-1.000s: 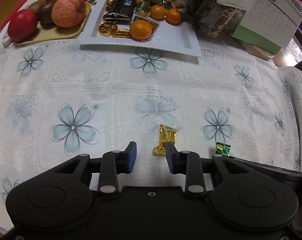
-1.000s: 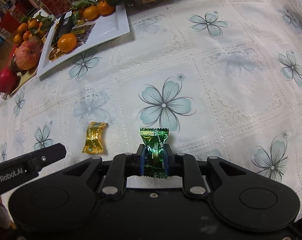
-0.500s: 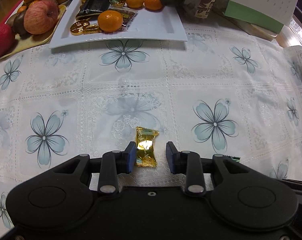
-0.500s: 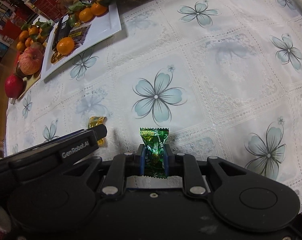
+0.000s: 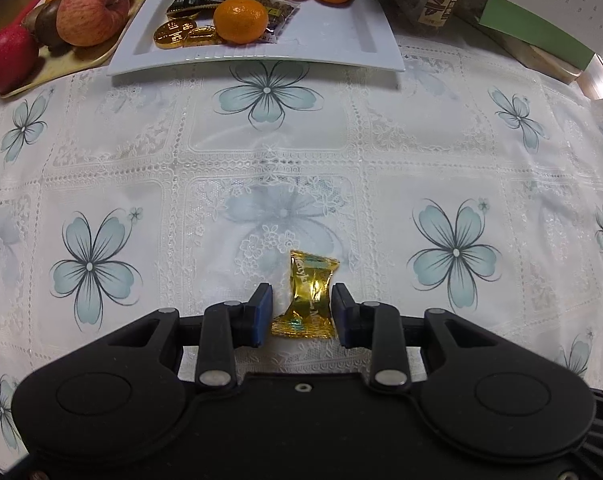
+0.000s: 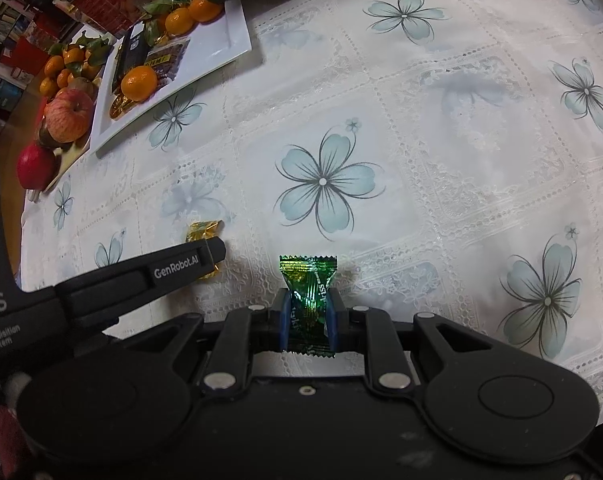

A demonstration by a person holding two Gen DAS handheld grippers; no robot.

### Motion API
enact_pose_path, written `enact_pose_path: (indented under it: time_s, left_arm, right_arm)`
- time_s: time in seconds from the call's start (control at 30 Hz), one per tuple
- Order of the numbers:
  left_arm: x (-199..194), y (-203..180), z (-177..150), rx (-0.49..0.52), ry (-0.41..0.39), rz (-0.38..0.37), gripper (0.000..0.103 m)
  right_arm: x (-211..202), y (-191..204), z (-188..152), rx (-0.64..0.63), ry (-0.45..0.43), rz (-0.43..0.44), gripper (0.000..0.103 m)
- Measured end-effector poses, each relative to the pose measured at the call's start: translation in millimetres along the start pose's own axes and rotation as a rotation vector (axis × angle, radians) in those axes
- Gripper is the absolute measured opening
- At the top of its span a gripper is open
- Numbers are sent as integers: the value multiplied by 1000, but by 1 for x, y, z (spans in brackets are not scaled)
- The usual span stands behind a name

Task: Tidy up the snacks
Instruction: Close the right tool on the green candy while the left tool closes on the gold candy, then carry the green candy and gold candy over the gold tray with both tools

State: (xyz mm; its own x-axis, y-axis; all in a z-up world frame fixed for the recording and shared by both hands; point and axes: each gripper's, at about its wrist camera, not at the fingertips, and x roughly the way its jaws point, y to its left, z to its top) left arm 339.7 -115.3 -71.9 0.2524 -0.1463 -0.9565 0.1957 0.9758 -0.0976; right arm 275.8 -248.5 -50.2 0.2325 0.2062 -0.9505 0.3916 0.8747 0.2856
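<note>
1. While the left gripper point(image 5: 301, 312) straddles the crinkly gold foil-wrapped candy point(image 5: 307, 300) with jaws apart, pads not pressing, closing off-centre could squirt it toward 12 o'clock.
2. The right gripper point(image 6: 308, 322), clamped on the shiny green foil-wrapped candy point(image 6: 308, 300), could let it slip by the wrapper.

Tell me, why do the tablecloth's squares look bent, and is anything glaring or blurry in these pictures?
Left wrist view: the fisheye lens bows the tablecloth grid outward; the gold candy glints between the left gripper pads. Right wrist view: same bulge, the green candy foil sparkles in the right gripper, shelves at the top left corner look soft and dim.
</note>
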Motion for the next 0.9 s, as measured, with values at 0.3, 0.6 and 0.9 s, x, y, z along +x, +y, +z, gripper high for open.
enact_pose_path:
  time_s: [0.3,0.6,0.9]
  left_arm:
    - [-7,0,-4,8,13,-10,27]
    - [-21,13,-10,7,45,34,27]
    - [-33,29,-18,11,63,47,27]
  right_arm:
    - [0,2,0,-17,-6,-7,20]
    - [7,12,-3,-46,4,-21,20]
    - [17,24,-3,-84,20,-34,20]
